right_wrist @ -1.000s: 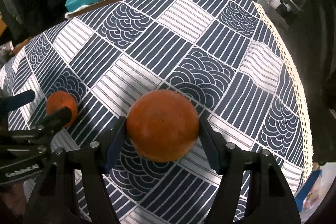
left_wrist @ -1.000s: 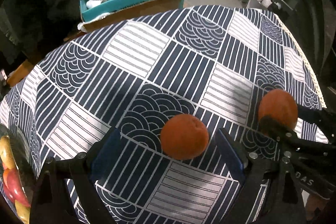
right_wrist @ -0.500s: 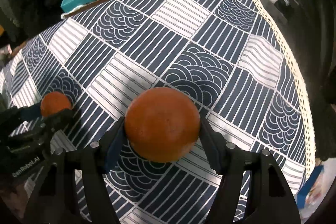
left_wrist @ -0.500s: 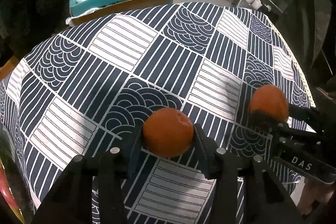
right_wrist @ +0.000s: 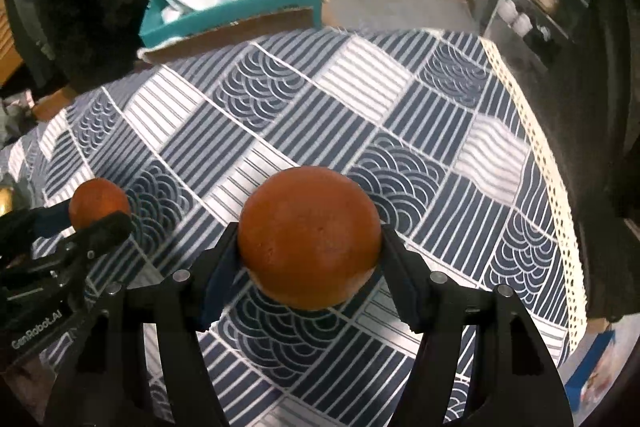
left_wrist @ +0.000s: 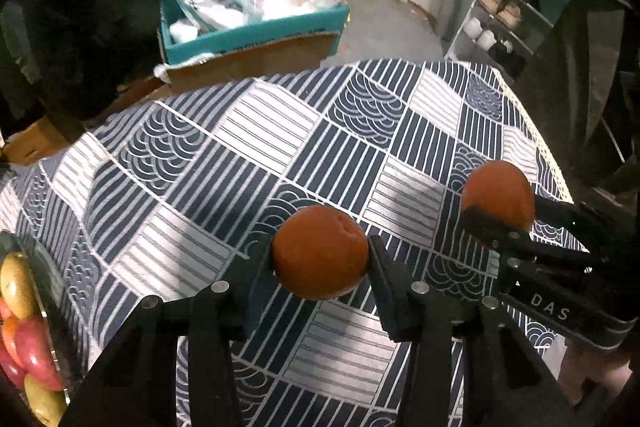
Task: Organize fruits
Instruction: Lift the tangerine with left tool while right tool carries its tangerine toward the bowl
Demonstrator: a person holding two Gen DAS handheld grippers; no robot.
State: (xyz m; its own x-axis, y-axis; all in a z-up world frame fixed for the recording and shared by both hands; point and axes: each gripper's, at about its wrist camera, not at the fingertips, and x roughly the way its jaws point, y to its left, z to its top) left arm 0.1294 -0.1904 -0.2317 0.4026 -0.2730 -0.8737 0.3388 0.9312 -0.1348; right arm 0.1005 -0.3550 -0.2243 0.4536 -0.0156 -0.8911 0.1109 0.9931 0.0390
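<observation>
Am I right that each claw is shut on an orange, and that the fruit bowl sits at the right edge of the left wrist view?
Not quite: the fruit bowl sits at the left edge of the left wrist view. The rest holds: the left claw and the right claw are each shut on an orange.

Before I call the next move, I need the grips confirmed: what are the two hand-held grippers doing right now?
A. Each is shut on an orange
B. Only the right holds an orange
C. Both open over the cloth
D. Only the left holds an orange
A: the left hand-held gripper pinches an orange, and the right hand-held gripper pinches a second orange.
</observation>
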